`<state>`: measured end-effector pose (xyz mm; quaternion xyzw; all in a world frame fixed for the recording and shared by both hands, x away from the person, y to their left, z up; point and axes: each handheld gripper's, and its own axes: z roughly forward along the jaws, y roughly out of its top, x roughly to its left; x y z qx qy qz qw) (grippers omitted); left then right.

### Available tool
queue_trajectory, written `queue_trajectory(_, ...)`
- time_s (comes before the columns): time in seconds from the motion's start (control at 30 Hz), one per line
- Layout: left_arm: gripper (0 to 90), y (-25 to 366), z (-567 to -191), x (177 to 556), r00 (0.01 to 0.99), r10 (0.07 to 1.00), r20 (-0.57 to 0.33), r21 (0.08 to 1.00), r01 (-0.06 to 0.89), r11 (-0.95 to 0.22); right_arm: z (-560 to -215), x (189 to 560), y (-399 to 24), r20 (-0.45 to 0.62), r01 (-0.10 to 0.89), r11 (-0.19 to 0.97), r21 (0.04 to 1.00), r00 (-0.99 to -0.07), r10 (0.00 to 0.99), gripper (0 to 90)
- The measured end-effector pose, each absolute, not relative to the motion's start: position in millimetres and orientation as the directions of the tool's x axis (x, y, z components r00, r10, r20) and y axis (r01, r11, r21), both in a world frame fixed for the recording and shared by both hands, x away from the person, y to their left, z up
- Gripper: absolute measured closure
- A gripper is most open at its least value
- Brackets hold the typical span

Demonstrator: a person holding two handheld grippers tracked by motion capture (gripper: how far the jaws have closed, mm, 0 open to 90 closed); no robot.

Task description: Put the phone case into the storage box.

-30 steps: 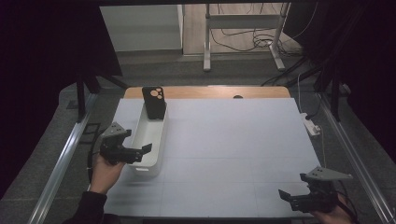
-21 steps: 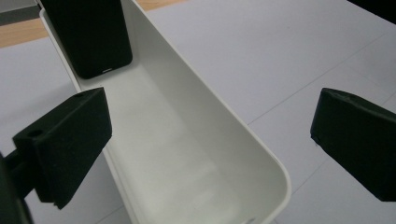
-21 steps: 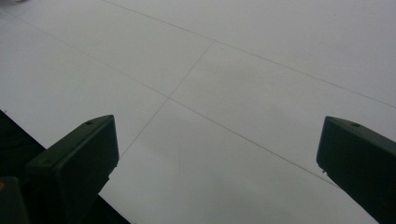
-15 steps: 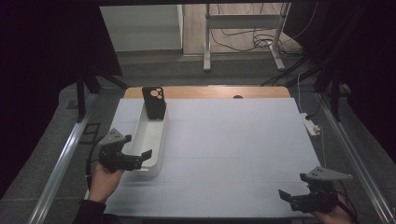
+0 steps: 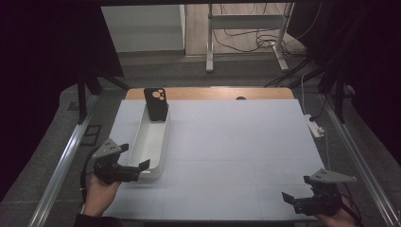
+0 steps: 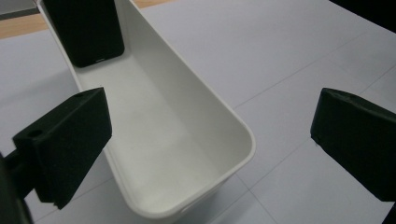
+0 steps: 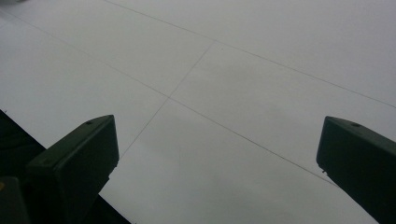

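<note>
A long white bin (image 5: pixel 150 142) lies on the left part of the table, and a black phone case (image 5: pixel 156 103) leans upright at its far end. In the left gripper view the bin (image 6: pixel 187 140) runs between my jaws, with the case (image 6: pixel 86 30) at the top. My left gripper (image 5: pixel 135 163) is open at the bin's near end, its jaws (image 6: pixel 210 149) wide apart with nothing held. My right gripper (image 5: pixel 289 198) is open at the table's near right corner, above bare white sheet (image 7: pixel 224 93).
The white table sheet (image 5: pixel 236 142) has a wooden strip along its far edge. A white power strip (image 5: pixel 314 125) lies at the right edge. Metal frame rails run along both sides, and cables and a stand lie on the floor beyond.
My left gripper has drawn back toward the near side, from beside the bin's middle to its near end. The right gripper has stayed put.
</note>
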<state>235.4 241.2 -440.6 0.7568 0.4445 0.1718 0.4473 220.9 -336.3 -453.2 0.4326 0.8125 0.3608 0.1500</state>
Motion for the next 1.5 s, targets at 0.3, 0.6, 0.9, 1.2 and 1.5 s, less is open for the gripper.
queue_trajectory(0.3,0.0,244.4,-444.1,221.6,0.530,0.840,-0.120,0.828,0.520,-0.210,-453.3,221.0,-336.3,0.067,0.595,0.367,0.715,-0.581,0.811,0.0)
queue_trajectory(0.6,0.0,246.5,-447.2,207.2,0.517,0.850,-0.101,0.823,0.523,-0.221,-453.3,220.9,-336.1,0.066,0.594,0.367,0.716,-0.581,0.811,0.0)
queue_trajectory(0.9,0.0,252.0,-451.0,193.9,0.499,0.860,-0.108,0.819,0.535,-0.207,-453.3,220.9,-335.8,0.066,0.596,0.367,0.714,-0.579,0.813,0.0)
queue_trajectory(1.2,0.0,258.0,-455.9,180.9,0.481,0.870,-0.106,0.815,0.544,-0.201,-453.3,220.9,-335.8,0.064,0.596,0.369,0.713,-0.579,0.813,0.0)
queue_trajectory(1.5,0.0,258.2,-459.4,172.3,0.473,0.877,-0.086,0.803,0.554,-0.220,-453.4,221.1,-335.8,0.065,0.598,0.368,0.712,-0.578,0.813,0.0)
